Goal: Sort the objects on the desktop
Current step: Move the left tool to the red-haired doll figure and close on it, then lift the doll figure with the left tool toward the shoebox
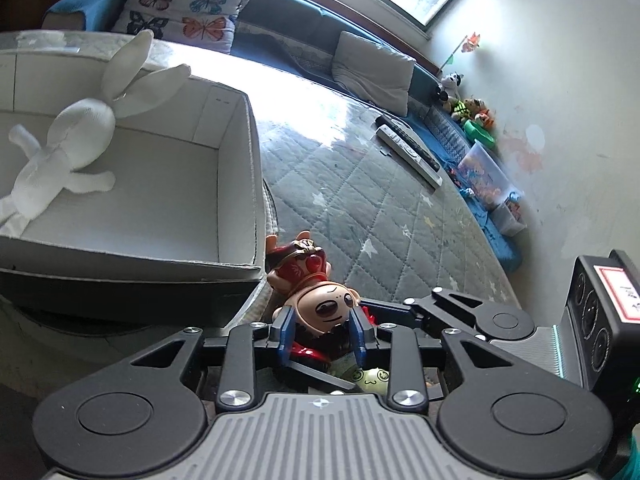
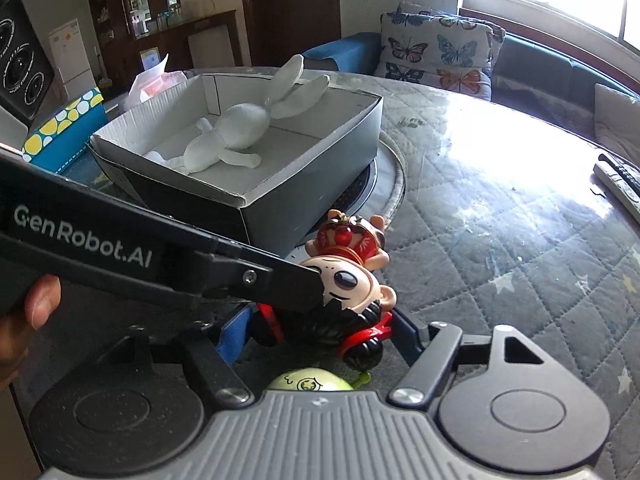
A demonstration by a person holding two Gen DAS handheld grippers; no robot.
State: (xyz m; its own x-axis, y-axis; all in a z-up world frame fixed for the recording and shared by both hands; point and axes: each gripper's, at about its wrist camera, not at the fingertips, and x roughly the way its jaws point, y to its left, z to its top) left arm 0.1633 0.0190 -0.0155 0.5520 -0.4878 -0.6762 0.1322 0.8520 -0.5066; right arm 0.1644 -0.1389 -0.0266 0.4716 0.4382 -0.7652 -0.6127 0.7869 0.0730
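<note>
A cartoon figurine point(image 1: 320, 300) with a big tan head and red crown lies on the quilted table just in front of the grey box point(image 1: 224, 248). My left gripper point(image 1: 322, 334) is shut on the figurine's head, blue fingers on both sides. In the right wrist view the same figurine point(image 2: 348, 280) lies between the wide-apart fingers of my right gripper point(image 2: 320, 340), which is open around its red and black body. The left gripper's arm point(image 2: 160, 268) crosses that view. A white plush rabbit point(image 1: 68, 136) lies inside the box point(image 2: 312, 184).
A small green toy point(image 2: 310, 382) lies under the grippers. Remote controls point(image 1: 408, 152) lie at the table's far right. A blue box with yellow dots point(image 2: 64, 128) stands left of the grey box. A sofa with a butterfly cushion point(image 1: 188, 0) lies beyond.
</note>
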